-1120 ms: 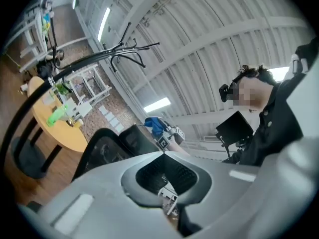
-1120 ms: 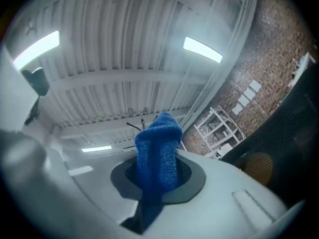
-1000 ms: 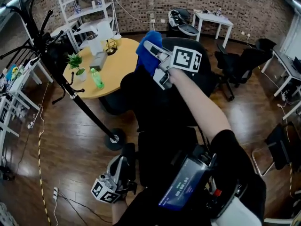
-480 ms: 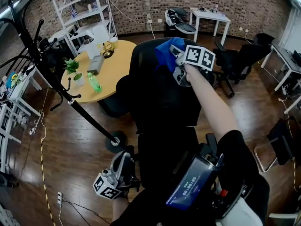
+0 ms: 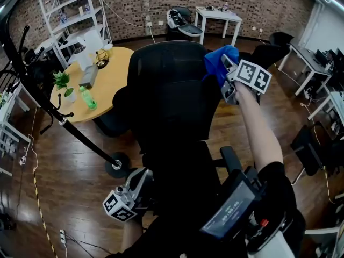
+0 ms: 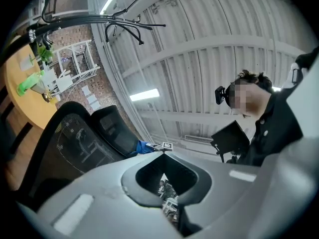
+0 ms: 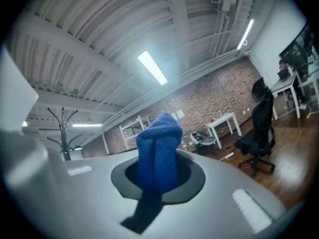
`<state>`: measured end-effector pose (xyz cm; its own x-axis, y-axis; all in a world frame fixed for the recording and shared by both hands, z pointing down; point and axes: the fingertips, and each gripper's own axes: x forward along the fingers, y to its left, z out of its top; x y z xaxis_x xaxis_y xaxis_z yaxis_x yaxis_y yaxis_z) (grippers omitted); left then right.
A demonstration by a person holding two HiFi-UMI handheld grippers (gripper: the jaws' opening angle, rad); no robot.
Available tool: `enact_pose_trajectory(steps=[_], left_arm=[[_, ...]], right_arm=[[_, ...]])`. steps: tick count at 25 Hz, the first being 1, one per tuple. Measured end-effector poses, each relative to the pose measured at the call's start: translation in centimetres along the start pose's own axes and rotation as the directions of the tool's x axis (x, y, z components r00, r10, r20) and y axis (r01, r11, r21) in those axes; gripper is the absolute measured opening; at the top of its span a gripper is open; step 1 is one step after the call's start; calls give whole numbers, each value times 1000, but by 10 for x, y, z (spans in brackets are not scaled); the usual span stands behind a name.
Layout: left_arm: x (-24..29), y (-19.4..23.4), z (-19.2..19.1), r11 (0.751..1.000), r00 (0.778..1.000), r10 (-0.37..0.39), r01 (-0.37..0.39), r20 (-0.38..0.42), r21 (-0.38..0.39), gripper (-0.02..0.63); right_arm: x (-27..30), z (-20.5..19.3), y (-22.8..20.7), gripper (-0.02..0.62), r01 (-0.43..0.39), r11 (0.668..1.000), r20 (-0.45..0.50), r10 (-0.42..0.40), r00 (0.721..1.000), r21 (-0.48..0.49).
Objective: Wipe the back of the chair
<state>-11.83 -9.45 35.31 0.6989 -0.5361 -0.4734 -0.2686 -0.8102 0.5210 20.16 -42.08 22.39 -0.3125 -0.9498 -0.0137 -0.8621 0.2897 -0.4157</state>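
Right gripper (image 5: 226, 73) pinches the blue cloth (image 5: 216, 63) against the chair back (image 5: 166, 90), at its upper right edge. Left gripper (image 5: 142, 179) hangs low, jaws together, empty.

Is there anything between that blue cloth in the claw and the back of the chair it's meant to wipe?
Nothing visible. The right claw holds the blue cloth right at the upper right edge of the black chair back, with no object between them.

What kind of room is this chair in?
Most likely an office or lab workspace: a brick wall runs behind white desks, black office chairs stand about, and a white shelving unit sits by a round wooden table.
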Motion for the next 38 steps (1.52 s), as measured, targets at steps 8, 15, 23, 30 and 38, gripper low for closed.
enact_pose_trajectory(steps=[8, 15, 23, 30, 38], left_arm=[[-19, 8, 3, 999, 999, 32, -32, -1, -14, 0], [-49, 4, 13, 996, 996, 86, -87, 30, 19, 0], [-103, 1, 40, 969, 965, 231, -240, 121, 64, 0], [-132, -6, 45, 936, 933, 319, -338, 169, 98, 0], [-123, -10, 38, 928, 930, 335, -353, 149, 116, 0]], right_arm=[[-68, 25, -5, 29, 197, 950, 197, -151, 969, -242], [24, -91, 51, 29, 101, 942, -44, -121, 992, -320], [86, -190, 150, 29, -142, 938, -223, 72, 972, -316], [89, -251, 259, 29, -425, 856, -275, 350, 896, -296], [61, -311, 359, 29, -740, 613, -415, 619, 667, -275]])
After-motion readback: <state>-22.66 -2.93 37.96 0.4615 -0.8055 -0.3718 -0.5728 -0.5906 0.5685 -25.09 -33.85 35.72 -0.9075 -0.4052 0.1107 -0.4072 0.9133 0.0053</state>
